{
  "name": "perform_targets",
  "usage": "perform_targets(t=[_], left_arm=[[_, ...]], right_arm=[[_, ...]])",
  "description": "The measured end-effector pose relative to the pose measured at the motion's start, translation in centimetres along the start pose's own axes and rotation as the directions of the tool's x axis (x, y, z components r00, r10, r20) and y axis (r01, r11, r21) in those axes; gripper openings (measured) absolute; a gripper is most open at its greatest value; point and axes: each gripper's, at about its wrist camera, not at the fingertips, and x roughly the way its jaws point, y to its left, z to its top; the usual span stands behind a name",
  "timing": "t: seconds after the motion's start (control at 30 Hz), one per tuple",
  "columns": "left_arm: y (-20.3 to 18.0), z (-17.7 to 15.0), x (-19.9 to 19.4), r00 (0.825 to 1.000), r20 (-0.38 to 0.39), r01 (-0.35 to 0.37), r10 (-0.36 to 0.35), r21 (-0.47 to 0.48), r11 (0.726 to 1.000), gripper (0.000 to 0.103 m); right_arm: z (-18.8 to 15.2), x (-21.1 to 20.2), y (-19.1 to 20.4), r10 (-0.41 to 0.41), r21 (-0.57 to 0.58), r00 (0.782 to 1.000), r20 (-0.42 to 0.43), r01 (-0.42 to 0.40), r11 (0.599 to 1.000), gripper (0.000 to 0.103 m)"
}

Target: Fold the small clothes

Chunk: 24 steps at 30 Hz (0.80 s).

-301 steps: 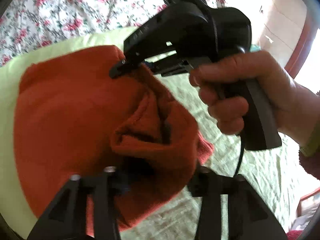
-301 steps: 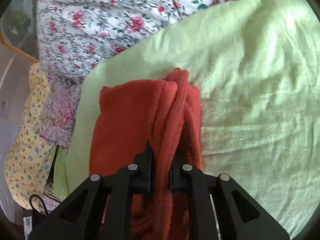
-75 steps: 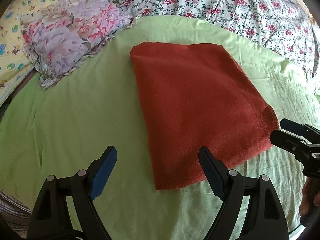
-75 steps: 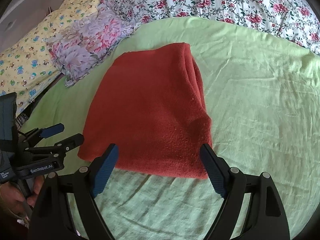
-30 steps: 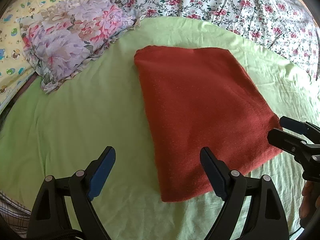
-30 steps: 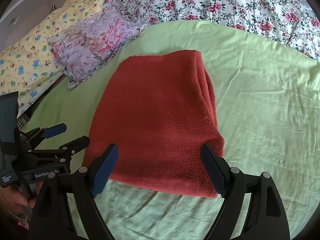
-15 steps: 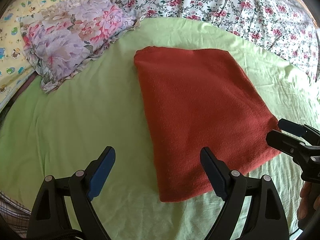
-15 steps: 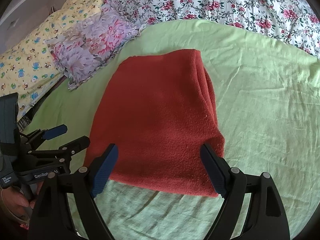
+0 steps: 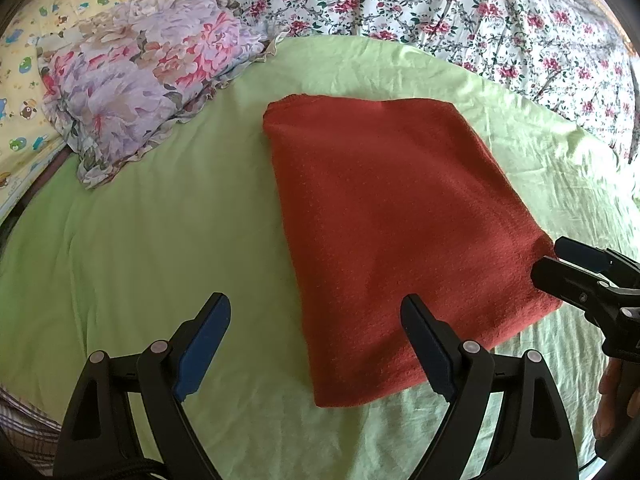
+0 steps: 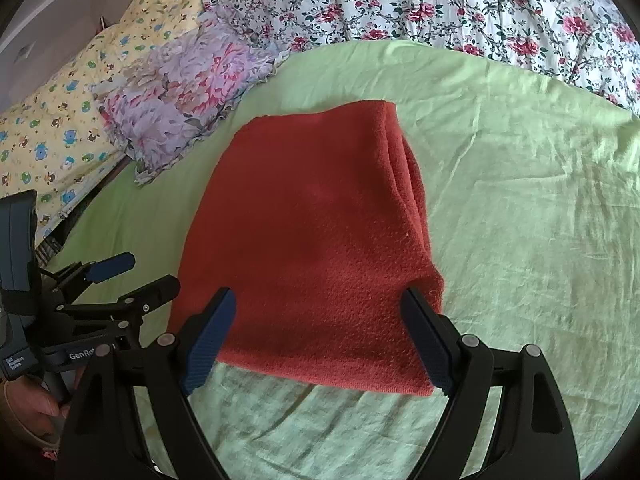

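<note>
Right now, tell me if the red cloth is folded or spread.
Folded. The red cloth lies as a neat rectangle, with stacked layers showing along its right edge.

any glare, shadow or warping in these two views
Left wrist view: strong fisheye bend, dark corners, red cloth evenly lit. Right wrist view: same warping, the right hand-held gripper shadows the cloth's near end, green sheet washed out.

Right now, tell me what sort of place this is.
Most likely a bedroom, on a bed: a green sheet spreads under the folded red garment, a floral pillow lies beside it, and a flowered quilt lies behind.
</note>
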Motion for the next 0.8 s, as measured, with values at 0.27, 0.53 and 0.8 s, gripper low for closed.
perform_targets(t=[0.27,0.53,0.8], left_arm=[[0.02,0.01,-0.01,1.000,-0.002,0.000,0.000,-0.005,1.000,0.088],[-0.01,0.02,-0.07,1.000,-0.002,0.003,-0.003,-0.005,1.000,0.088],[-0.31,0.33,-0.54,1.000,0.009,0.006,-0.006,-0.006,1.000,0.088]], right_arm=[[-0.08,0.12,-0.05,0.001,0.015,1.000,0.000,-0.001,1.000,0.084],[-0.08,0.11,0.07,0.003,0.018,1.000,0.000,-0.003,1.000,0.084],[0.08,-0.02,0.20,0.004,0.019,1.000,0.006,-0.004,1.000,0.084]])
